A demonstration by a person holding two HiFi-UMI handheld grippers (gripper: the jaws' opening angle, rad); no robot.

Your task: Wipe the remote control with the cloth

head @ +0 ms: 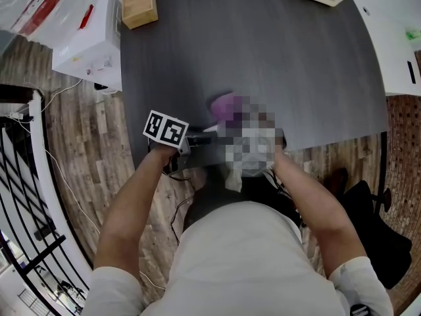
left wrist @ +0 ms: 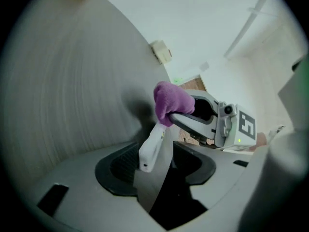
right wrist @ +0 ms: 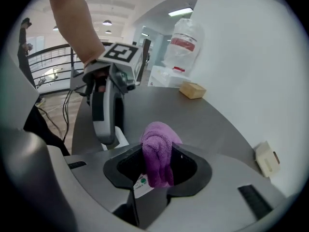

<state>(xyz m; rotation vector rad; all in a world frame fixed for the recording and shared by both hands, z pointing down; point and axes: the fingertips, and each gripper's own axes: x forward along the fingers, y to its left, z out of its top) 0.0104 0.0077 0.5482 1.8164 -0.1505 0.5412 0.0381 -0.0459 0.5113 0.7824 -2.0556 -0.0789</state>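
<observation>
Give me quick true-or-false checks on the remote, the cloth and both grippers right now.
1. The left gripper grips the white remote control. True.
2. The purple cloth lies loose on the table. False: the right gripper has it clamped between its fingers.
3. The cloth meets the remote's far end. True.
4. The wooden block stands on the floor. False: it stands at the table's far left corner.

Two grippers: left gripper [left wrist: 158, 158], right gripper [right wrist: 157, 163]. One cloth [right wrist: 158, 151], one remote control [left wrist: 152, 146]. One wooden block [head: 139, 2] at 11 o'clock.
</observation>
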